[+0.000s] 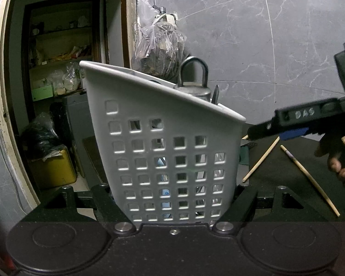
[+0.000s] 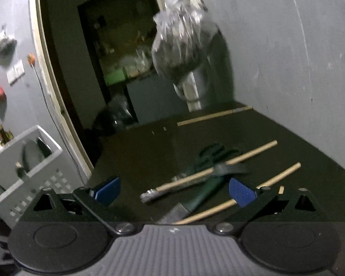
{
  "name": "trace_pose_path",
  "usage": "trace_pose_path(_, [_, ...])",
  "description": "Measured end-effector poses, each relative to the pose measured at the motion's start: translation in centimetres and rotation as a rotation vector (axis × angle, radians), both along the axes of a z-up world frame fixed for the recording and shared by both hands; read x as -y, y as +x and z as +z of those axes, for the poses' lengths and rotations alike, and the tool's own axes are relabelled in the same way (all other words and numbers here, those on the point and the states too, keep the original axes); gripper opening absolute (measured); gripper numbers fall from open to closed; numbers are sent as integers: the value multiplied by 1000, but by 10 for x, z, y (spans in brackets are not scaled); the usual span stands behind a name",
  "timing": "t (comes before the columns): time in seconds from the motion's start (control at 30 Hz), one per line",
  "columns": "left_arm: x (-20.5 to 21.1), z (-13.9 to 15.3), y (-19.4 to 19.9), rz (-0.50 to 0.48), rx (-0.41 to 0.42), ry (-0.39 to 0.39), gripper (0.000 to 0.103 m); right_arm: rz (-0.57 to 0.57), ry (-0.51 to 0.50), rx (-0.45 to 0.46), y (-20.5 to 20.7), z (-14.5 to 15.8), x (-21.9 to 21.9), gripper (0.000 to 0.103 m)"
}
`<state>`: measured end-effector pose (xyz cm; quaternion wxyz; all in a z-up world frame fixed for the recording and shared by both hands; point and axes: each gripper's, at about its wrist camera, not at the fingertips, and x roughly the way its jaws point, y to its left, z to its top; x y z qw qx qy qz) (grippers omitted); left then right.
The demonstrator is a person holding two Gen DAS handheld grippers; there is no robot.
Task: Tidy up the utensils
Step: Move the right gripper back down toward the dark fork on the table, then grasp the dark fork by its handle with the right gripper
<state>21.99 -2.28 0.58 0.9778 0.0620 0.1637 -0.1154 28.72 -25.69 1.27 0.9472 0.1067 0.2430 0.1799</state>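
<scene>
My left gripper (image 1: 172,197) clamps the caddy (image 1: 163,138) steady; right gripper (image 2: 173,191) gapes wide w/ nothing. I'd drop square over one chopstick (image 2: 216,168), avoid scissors (image 2: 209,156).

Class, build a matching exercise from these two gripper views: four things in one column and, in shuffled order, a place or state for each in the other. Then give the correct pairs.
Column A
1. white basket
2. left gripper
3. right gripper
4. wooden chopsticks

Column B
a. open and empty, above the utensils
b. lying loose on the dark table
c. perforated with square holes, utensils standing inside
d. fingers either side of the basket's base

Pairs: 1-c, 2-d, 3-a, 4-b
</scene>
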Motion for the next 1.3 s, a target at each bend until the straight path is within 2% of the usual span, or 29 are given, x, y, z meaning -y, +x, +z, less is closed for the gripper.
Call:
trace_pose_path(0.3, [0,0,0,-1,0,-1,77,-8,-47,-88,31,-23,-2,103])
trace_pose_path(0.53, [1,0,0,-1,0,-1,77,-25,-180,-103,57,-32,-18,103])
trace_pose_path(0.67, [1,0,0,-1,0,-1,77,-9,-157,-138,70,-36,-21,102])
trace_pose_path(0.77, [1,0,0,-1,0,0,77,-4,-145,-152,77,-38,-22,97])
trace_pose_path(0.83, [1,0,0,-1,0,-1,77,-10,-171,-142,81,-38,-23,87])
trace_pose_path(0.9, [1,0,0,-1,0,-1,77,-13,-193,-138,83,-37,-24,86])
trace_pose_path(1.03, [1,0,0,0,0,0,77,-27,-166,-143,87,-37,-21,85])
trace_pose_path(1.3, [1,0,0,-1,0,0,77,-95,-14,-173,98,-36,-3,83])
